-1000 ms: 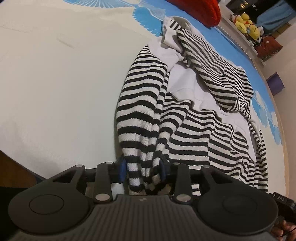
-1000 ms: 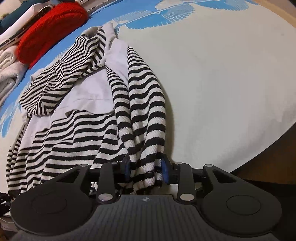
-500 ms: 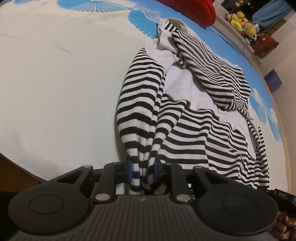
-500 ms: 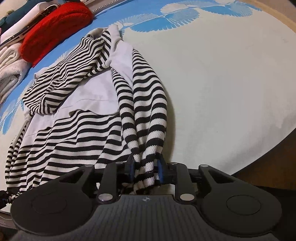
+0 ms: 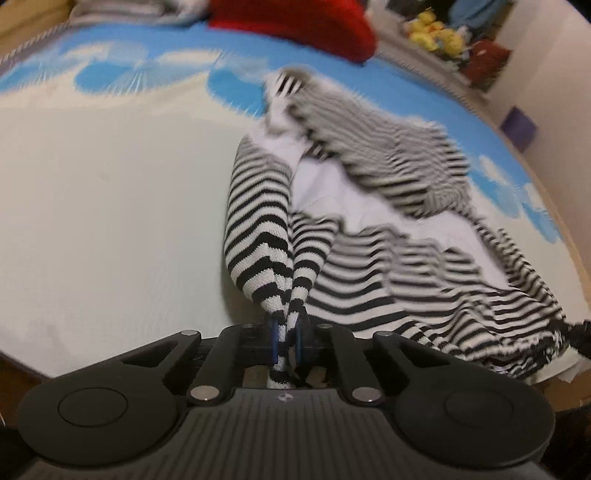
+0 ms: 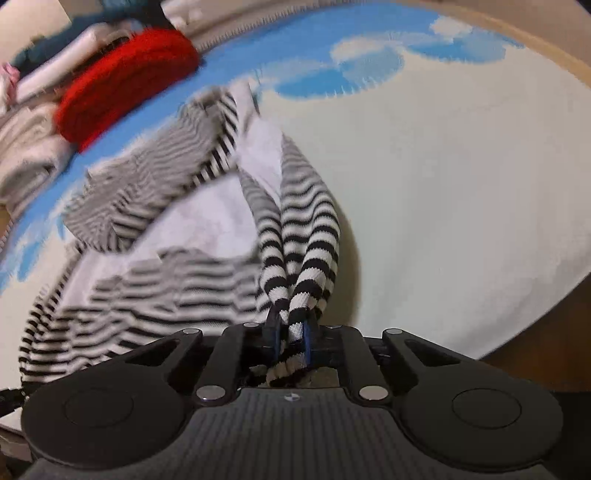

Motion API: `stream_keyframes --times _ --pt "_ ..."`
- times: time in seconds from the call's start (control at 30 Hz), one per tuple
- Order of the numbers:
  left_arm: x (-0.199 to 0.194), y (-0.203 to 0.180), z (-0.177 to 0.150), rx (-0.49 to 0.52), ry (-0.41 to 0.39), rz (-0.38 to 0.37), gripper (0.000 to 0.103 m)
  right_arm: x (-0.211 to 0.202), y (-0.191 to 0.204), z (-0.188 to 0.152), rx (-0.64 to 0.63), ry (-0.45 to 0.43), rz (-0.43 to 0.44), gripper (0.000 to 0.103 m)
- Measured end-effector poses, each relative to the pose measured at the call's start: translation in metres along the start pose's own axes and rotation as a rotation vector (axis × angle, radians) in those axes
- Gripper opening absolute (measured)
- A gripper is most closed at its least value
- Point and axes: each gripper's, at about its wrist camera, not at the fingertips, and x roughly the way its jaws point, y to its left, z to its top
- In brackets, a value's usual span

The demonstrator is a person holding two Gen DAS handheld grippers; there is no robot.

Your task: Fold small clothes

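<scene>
striped sweater (image 5: 388, 236) pinched at its hem by closing left gripper (image 5: 286, 341), other corner clamped by closing right gripper (image 6: 290, 341), cream surface (image 5: 110, 206) beneath

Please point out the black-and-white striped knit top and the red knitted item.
Black-and-white striped knit top (image 5: 258, 236), left wrist view, on its bunched striped edge.
Red knitted item (image 6: 125, 81), right wrist view, on its middle.

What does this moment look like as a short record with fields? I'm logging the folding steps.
garment: black-and-white striped top, spread on the bed
surface: cream bedcover with blue print
left gripper: jaws closing, pads pressing a bunched striped edge
right gripper: jaws closing, pads pressing a bunched striped edge
other items: red knit beyond the top; yellow plush toys far back
image quality: far cloth blurred
</scene>
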Motion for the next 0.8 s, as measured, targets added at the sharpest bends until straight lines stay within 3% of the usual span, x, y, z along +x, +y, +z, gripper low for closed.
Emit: stream_keyframes --times 0.17,0.33,0.43,0.57,0.67,0.8 --pt "-0.066 -0.013 0.022 0.068 -0.082 -0.074 0.008 -0.060 -0.002 0.018 0.011 -0.138 0.116 0.009" --pt "-0.162 -0.016 0.030 0.101 -0.164 -0.177 0.008 -0.168 -0.001 0.019 -0.025 -0.308 0.277 0.007" --pt "-0.189 -0.013 0.030 0.100 -0.174 -0.244 0.008 -0.214 -0.005 0.012 -0.068 -0.371 0.336 0.006" --pt "-0.156 -0.013 0.036 0.096 -0.097 -0.222 0.008 -0.201 -0.010 0.017 -0.063 -0.327 0.332 0.006" --pt "-0.108 -0.005 0.054 0.051 -0.026 -0.187 0.008 -0.159 -0.001 0.032 -0.038 -0.252 0.295 0.006" --pt "-0.042 0.018 0.103 -0.059 0.060 -0.167 0.009 -0.086 0.012 0.076 -0.035 -0.151 0.247 0.005"
